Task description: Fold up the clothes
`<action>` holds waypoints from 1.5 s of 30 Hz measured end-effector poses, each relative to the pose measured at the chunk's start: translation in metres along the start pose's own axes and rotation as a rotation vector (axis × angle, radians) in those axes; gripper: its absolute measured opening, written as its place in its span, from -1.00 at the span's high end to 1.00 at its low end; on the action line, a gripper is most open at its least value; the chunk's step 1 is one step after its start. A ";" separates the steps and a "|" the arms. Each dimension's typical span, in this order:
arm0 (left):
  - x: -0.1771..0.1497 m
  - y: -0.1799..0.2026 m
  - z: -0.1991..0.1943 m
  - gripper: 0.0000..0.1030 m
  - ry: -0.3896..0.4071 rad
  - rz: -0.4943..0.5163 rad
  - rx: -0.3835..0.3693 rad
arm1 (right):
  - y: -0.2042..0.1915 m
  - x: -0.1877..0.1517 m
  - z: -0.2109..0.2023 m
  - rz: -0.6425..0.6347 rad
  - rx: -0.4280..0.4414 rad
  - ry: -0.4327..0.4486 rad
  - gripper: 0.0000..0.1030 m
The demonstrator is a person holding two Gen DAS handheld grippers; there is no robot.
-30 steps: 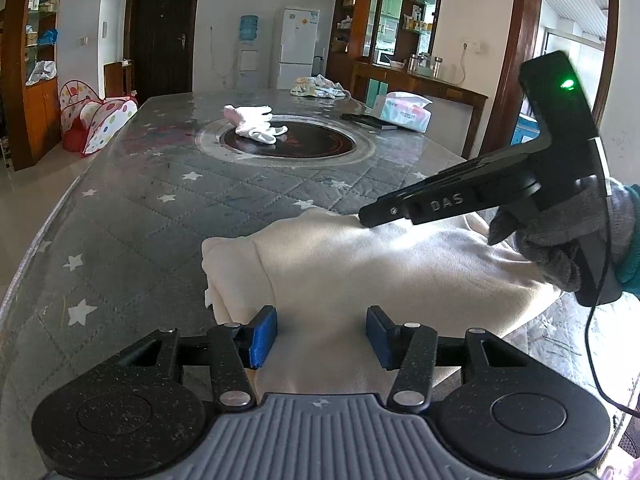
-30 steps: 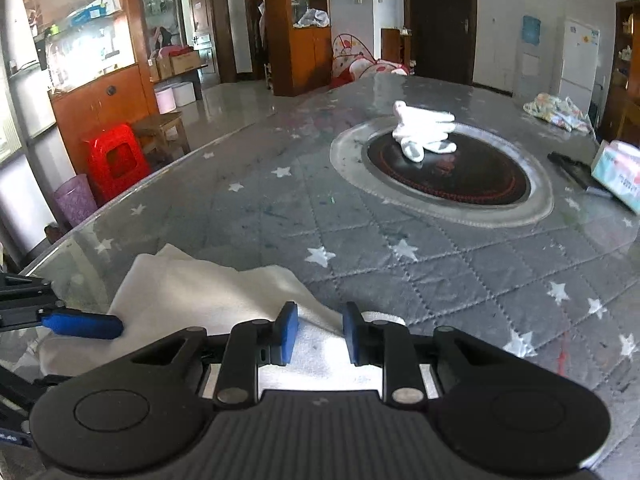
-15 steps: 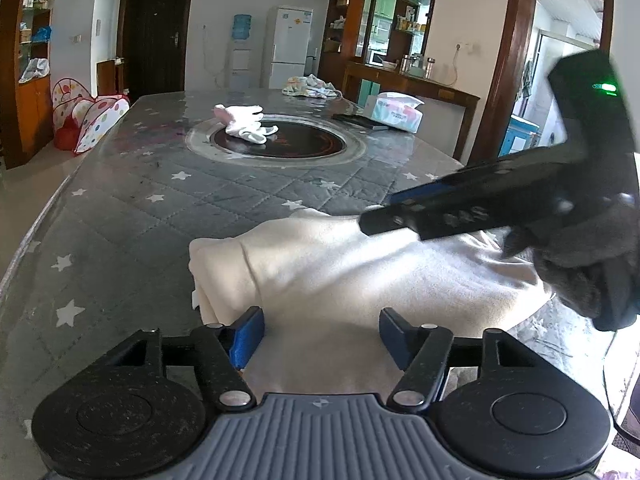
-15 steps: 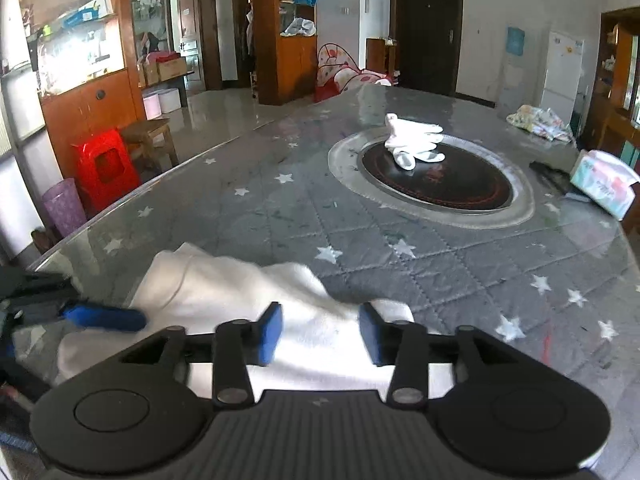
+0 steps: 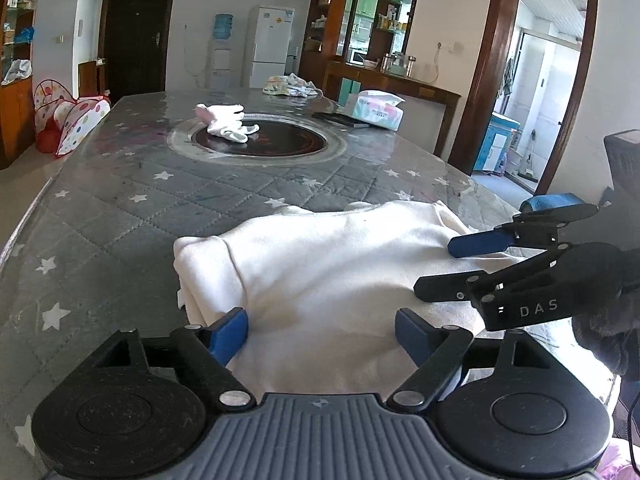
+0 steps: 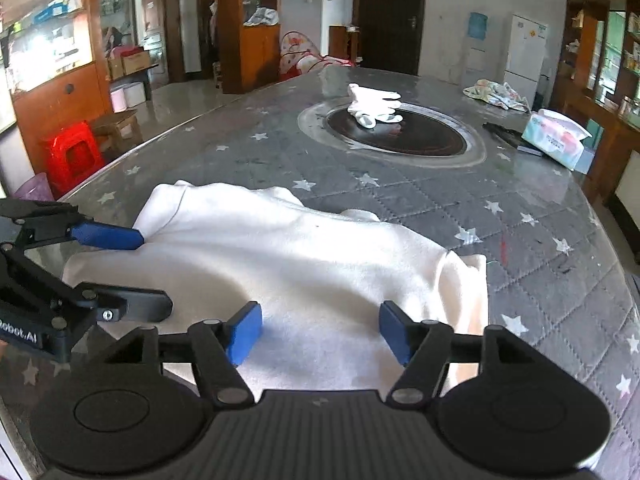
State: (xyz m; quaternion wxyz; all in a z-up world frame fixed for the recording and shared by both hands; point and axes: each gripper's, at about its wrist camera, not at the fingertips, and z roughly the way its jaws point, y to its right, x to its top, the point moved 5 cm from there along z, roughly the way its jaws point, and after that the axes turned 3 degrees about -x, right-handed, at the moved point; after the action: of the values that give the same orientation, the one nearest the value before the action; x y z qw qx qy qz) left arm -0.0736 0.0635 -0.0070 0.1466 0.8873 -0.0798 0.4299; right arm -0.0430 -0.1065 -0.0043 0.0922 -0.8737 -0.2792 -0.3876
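Observation:
A cream-white folded garment (image 5: 328,264) lies on the grey star-quilted table (image 5: 120,216) near its front edge. My left gripper (image 5: 322,330) hovers low over the garment's near side. Its jaws are opening, with cloth below them and no pad pressing on it. My right gripper (image 6: 319,330) stands over the same garment (image 6: 304,256) from the other end. Its jaws are opening too and nothing is pinched. In the left wrist view the right gripper (image 5: 508,222) reaches in from the right, held by a gloved hand (image 5: 604,320). The left gripper's blue finger (image 6: 108,236) rests at the garment's left edge.
A pair of white gloves (image 5: 228,120) lies on the round black hotplate (image 5: 280,144) at the table's middle. A tissue pack (image 5: 376,106) and a crumpled patterned cloth (image 5: 292,84) sit at the far side. A red stool (image 6: 74,152) stands on the floor beyond the table's left edge.
Both grippers' jaws have spread wider and let go of the cloth. The right gripper has drawn back toward the garment's right end, so the garment shows fully and lies flat.

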 end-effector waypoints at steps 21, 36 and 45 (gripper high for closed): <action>0.002 0.002 -0.024 -1.00 0.039 -0.012 0.092 | -0.004 -0.015 0.003 0.037 -0.007 0.105 -1.00; 0.005 0.010 -0.042 -1.00 0.080 -0.170 0.224 | -0.002 -0.017 0.003 0.054 0.010 0.101 -1.00; 0.008 0.014 -0.047 -1.00 0.080 -0.174 0.290 | -0.003 -0.017 0.003 0.051 0.008 0.098 -1.00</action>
State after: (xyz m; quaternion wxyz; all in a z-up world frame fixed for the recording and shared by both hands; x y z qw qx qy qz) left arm -0.1073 0.0657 0.0300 0.0567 0.8849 0.0661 0.4576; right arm -0.0524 -0.1103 -0.0188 0.1191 -0.8601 -0.2538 -0.4263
